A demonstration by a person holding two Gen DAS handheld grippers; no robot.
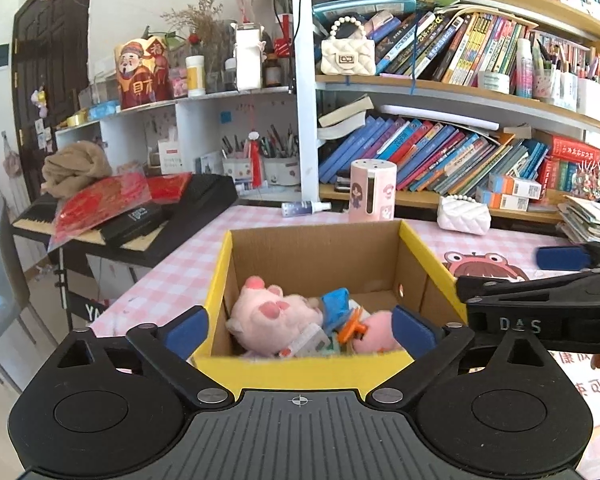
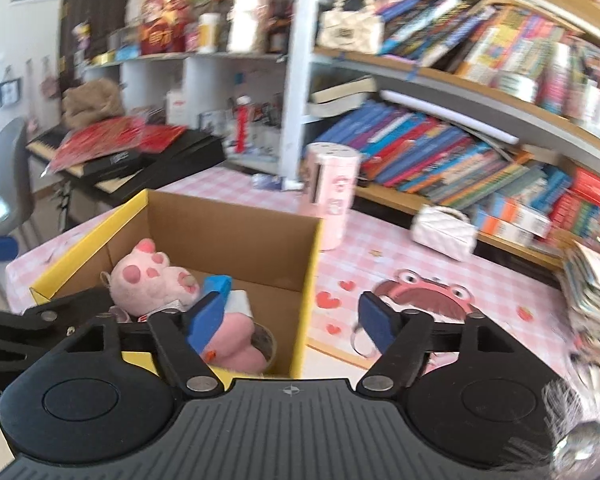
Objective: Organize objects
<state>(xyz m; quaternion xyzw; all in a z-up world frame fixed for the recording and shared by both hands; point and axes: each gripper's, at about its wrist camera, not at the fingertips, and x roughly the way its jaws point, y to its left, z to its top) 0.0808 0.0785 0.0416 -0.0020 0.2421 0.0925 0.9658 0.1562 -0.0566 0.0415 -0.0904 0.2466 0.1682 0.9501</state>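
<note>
Cardboard box (image 1: 316, 248) with yellow rim sits open on the pink checked table (image 1: 172, 276), holding a pink plush toy (image 1: 268, 312) among small items. Left gripper (image 1: 300, 330) spread wide above the box's near edge, nothing between its pads. Right gripper (image 2: 296, 318) also parted and empty, straddling the box's right wall.

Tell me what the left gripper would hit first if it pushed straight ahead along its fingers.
Probably the pink plush toy inside the cardboard box; the open left gripper aims into the box, though depth is uncertain.

Left gripper (image 1: 300, 328) and right gripper (image 2: 294, 322) side by side, fingers spread, empty.
</note>
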